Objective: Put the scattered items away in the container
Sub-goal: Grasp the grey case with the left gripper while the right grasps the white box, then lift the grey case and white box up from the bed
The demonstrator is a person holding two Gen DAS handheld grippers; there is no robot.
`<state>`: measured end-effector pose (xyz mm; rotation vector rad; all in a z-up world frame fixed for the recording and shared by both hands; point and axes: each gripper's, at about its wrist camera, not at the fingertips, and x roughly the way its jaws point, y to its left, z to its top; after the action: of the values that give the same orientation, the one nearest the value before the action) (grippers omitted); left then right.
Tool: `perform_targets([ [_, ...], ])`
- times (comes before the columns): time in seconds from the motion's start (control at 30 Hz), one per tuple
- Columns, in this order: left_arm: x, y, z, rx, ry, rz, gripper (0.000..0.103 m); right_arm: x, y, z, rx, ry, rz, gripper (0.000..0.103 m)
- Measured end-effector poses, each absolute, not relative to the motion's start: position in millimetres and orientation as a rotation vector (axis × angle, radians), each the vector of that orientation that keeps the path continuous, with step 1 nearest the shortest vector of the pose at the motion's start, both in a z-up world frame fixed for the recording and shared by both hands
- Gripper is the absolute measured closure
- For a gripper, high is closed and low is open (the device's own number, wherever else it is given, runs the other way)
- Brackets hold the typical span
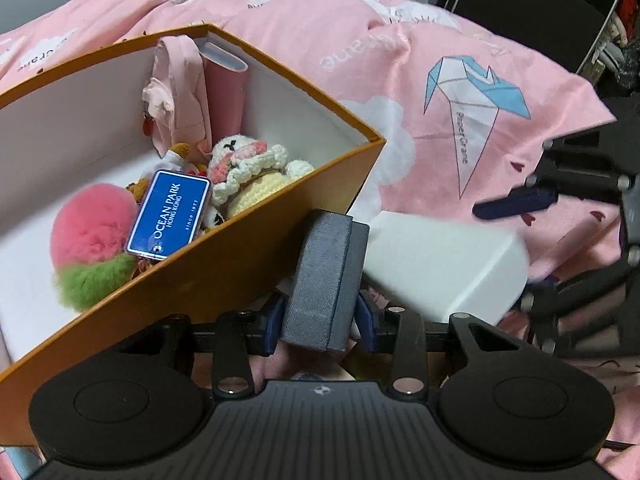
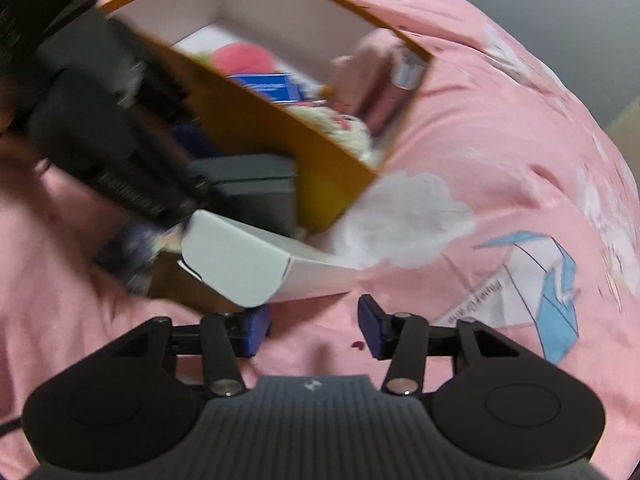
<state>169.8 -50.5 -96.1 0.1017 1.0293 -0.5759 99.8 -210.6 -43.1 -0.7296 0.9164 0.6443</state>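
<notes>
An open orange box (image 1: 240, 264) lies on the pink bedspread, holding a pink-and-green pom-pom (image 1: 92, 240), a blue Ocean Park tag (image 1: 170, 216), a crocheted toy (image 1: 248, 172) and pink pouches. My left gripper (image 1: 322, 320) is shut on a grey textured case (image 1: 324, 276) just outside the box's near wall. A white carton (image 1: 444, 264) lies to the right of the case. In the right wrist view, my right gripper (image 2: 314, 328) stands open over bare bedspread, with the white carton (image 2: 236, 260) just beyond its left finger. The grey case (image 2: 256, 188) and orange box (image 2: 320, 148) lie farther back.
The pink bedspread (image 1: 460, 80) with cloud and paper-crane prints covers the whole bed. Dark furniture (image 1: 540, 4) stands behind the bed at upper right. The left gripper's dark body (image 2: 120, 152) fills the upper left of the right wrist view, which is blurred.
</notes>
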Motion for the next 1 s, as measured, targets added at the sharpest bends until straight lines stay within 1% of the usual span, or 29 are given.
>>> perform_targets([
  [0.07, 167, -46, -90, 0.086, 1.020, -0.579, 0.060, 92, -206, -43, -0.768, 0.893, 0.661, 0.045],
  [0.3, 147, -24, -71, 0.073, 0.990, -0.511, 0.061, 88, -198, -43, -0.766, 0.862, 0.700, 0.044],
  [0.5, 130, 1, -59, 0.070, 0.981, -0.428, 0.064, 89, -185, -43, -0.899, 0.820, 0.801, 0.041],
  [0.6, 122, 7, -58, 0.093, 0.983, -0.400, 0.065, 95, -175, -39, -1.005, 0.807, 0.883, 0.042],
  [0.63, 120, 8, -57, 0.104, 0.981, -0.389, 0.065, 96, -172, -37, -1.040, 0.798, 0.905, 0.046],
  [0.67, 118, 9, -57, 0.115, 0.982, -0.379, 0.065, 97, -168, -35, -1.080, 0.785, 0.929, 0.047],
  [0.73, 117, 11, -58, 0.129, 0.992, -0.362, 0.065, 99, -160, -37, -1.165, 0.758, 0.976, 0.047],
  [0.8, 117, 10, -60, 0.141, 1.005, -0.355, 0.065, 99, -154, -44, -1.254, 0.736, 1.038, 0.050],
  [1.0, 117, 8, -66, 0.168, 1.029, -0.327, 0.065, 101, -137, -71, -1.457, 0.669, 1.215, 0.050],
])
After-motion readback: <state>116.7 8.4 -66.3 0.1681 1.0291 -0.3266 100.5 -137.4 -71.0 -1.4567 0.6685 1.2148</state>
